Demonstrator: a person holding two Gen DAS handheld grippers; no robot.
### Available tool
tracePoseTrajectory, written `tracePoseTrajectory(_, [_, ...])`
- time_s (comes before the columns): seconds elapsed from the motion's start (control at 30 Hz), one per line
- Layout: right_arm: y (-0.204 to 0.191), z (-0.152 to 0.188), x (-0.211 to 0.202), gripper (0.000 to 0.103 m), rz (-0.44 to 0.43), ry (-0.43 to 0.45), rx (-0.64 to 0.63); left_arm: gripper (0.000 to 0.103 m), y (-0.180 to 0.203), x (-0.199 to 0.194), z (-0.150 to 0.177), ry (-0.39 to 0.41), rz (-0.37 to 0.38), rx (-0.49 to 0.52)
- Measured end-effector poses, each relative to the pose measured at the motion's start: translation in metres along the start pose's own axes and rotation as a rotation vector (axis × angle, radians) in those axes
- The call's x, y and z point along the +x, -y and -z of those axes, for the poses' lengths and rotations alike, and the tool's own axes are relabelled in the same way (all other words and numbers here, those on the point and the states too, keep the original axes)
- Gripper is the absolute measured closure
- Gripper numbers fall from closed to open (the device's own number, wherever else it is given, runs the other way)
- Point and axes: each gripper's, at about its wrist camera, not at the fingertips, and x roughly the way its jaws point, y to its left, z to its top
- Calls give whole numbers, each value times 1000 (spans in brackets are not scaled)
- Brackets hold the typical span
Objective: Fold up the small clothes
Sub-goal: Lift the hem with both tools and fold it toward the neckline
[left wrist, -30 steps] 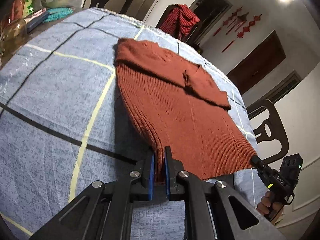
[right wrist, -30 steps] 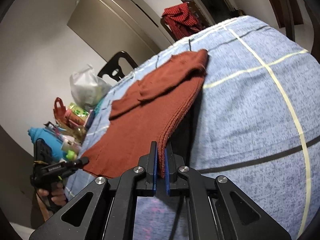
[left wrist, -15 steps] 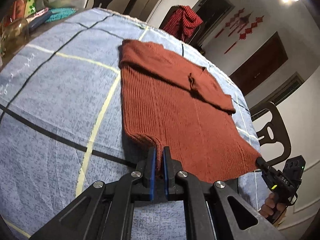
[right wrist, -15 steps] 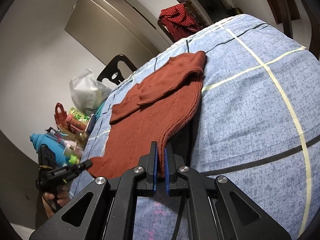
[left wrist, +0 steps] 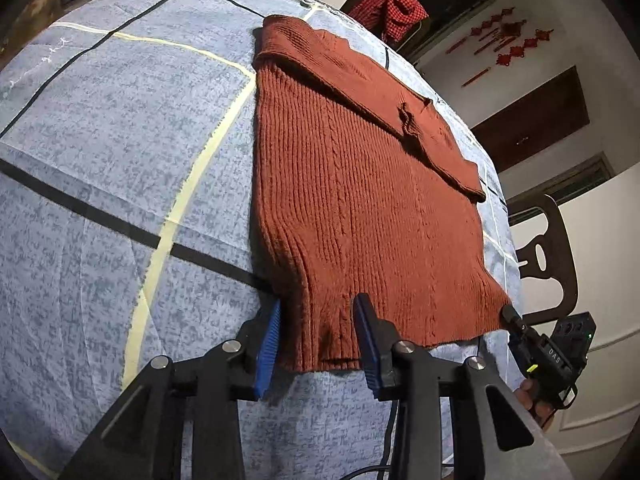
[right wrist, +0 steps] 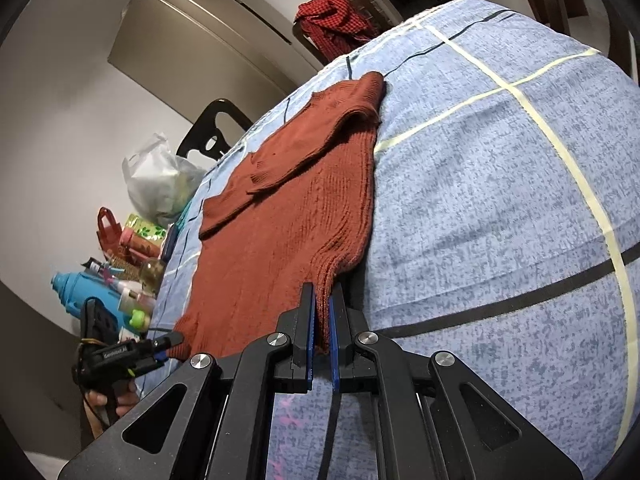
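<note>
Sweater (left wrist: 360, 184): flat on cloth (left wrist: 120, 160), frame centre, sleeves folded in | left gripper (left wrist: 316, 336): parted, straddling near hem corner, gripping nothing | right gripper (right wrist: 322, 320): clenched on other hem corner, likely tensioning hem | room: bare cloth left; clutter (right wrist: 132, 248) beyond far edge.

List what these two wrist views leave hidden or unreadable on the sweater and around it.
- Sweater underside: both views, hidden against the blue cloth.
- Hem inside right gripper: right wrist view, covered by its blue pads.
- Bottle labels in the clutter: right wrist view, too small.
- Hands holding the grippers: mostly cut off or hidden behind the handles.
</note>
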Motion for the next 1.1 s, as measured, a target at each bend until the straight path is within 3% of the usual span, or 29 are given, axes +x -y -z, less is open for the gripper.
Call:
tracePoseTrajectory(0.1, [0, 0, 0, 97, 2, -3, -6, 68, 7, 3, 0, 0, -45, 41])
tracePoseTrajectory(0.2, [-2, -1, 0, 97, -6, 0, -9, 95, 17, 6, -1, 0, -86, 98])
tracePoseTrajectory(0.63, [-18, -29, 0, 97, -46, 34, -40, 96, 20, -5, -38, 46, 16, 84])
tracePoseTrajectory(1.1, [-39, -88, 24, 97, -53, 73, -84, 96, 22, -4, -99, 146, 58, 42])
